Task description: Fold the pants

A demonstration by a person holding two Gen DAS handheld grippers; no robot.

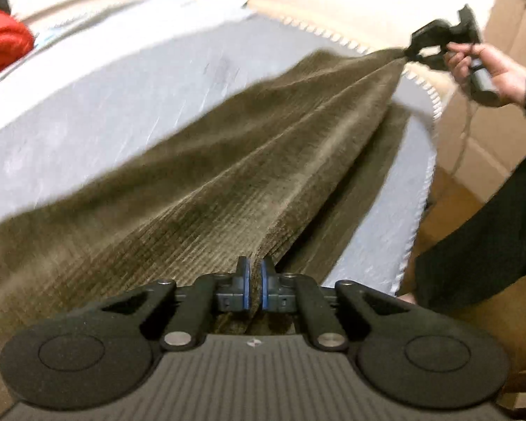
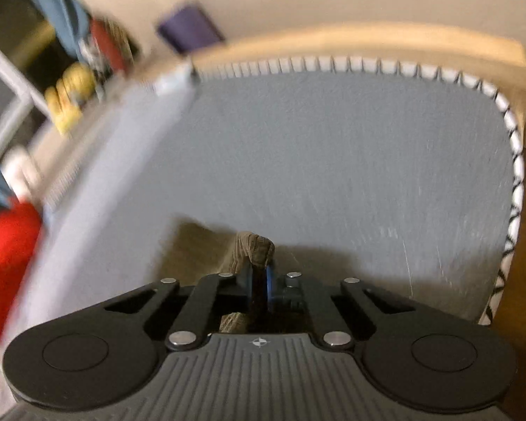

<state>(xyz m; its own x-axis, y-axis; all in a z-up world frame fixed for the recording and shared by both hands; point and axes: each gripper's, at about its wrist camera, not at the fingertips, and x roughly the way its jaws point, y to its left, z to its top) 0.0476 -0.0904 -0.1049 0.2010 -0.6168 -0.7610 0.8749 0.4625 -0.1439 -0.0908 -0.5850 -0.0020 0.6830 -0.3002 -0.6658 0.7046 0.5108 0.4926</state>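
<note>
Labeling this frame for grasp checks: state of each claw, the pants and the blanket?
left claw: shut on pants
right claw: shut on pants, fabric bunched over its tips
pants: stretched taut between both claws, partly lifted
grey blanket: spread flat under the pants

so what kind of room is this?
Likely a bedroom or living space at home: olive corduroy pants stretched over a grey blanket with stitched edging, cluttered shelves, a cardboard box.

a home bedroom: blanket-covered bed [image 2: 333, 175], cluttered shelves [image 2: 35, 70]
</note>
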